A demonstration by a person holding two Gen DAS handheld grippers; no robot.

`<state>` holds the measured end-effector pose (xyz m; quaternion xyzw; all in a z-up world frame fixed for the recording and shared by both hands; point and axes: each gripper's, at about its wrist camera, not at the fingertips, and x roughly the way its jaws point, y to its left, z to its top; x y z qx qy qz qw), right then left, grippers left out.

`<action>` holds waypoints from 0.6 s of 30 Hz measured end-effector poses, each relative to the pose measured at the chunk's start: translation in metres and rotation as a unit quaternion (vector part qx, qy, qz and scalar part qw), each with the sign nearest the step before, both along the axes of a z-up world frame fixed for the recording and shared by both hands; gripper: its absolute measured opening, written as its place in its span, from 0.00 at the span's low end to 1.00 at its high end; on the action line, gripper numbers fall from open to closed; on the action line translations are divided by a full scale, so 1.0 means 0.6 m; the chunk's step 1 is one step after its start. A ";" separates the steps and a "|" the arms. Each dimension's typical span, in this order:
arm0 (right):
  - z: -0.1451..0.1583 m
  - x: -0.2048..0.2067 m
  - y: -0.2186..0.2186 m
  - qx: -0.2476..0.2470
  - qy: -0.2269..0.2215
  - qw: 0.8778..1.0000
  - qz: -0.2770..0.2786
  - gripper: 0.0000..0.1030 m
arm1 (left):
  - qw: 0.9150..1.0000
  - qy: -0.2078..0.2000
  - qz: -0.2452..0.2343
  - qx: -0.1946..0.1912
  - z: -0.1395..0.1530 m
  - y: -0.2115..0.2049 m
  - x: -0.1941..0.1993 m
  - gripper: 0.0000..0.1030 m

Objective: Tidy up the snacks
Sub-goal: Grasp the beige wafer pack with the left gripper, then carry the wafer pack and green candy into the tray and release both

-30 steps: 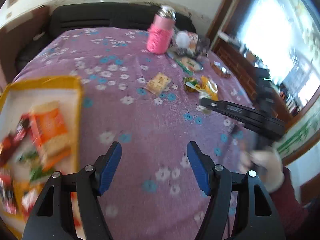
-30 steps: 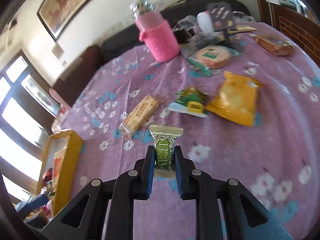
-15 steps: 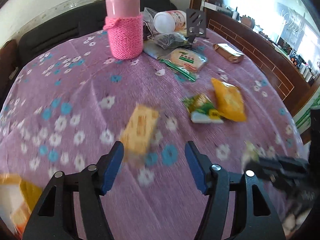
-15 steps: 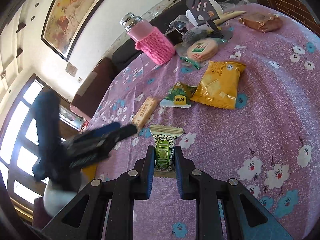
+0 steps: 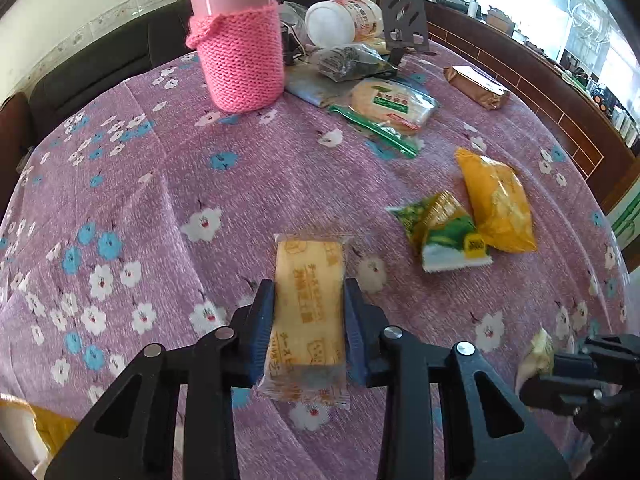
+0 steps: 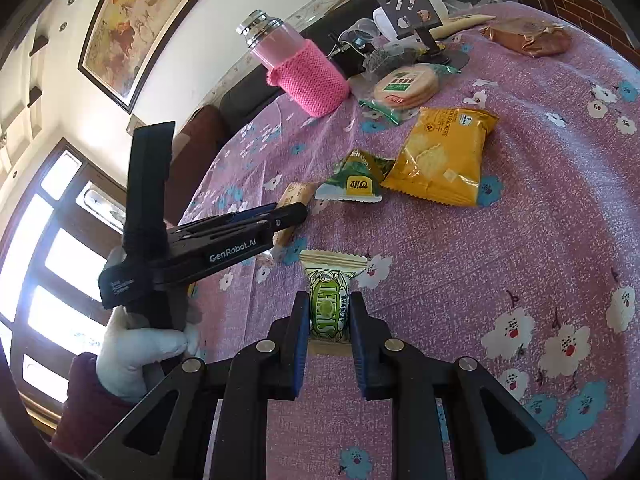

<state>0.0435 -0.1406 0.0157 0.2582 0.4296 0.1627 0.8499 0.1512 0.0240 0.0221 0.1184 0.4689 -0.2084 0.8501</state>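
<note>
Since the earlier frame the left claw (image 5: 309, 332) has been swung from the tray onto the yellow biscuit bar (image 5: 308, 316), its jaws closing across the light, crushable middle, while the right claw (image 6: 329, 336) is kept clamped on the green sweet (image 6: 329, 308).

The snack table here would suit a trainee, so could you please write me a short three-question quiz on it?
1. True or false: the right hand-held gripper is empty.
2. Which packet lies between the pads of the left hand-held gripper? A) the yellow cracker bag B) the pale biscuit bar C) the round rice crackers
3. What stands upright at the far side of the table in a knitted sleeve?

Key
1. False: it grips the green candy.
2. B; its jaws are closing on it.
3. The pink bottle.
</note>
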 end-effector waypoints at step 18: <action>0.024 -0.032 0.046 0.001 -0.041 0.998 0.050 0.19 | 0.971 -0.073 0.171 -0.150 0.130 0.247 -0.330 0.31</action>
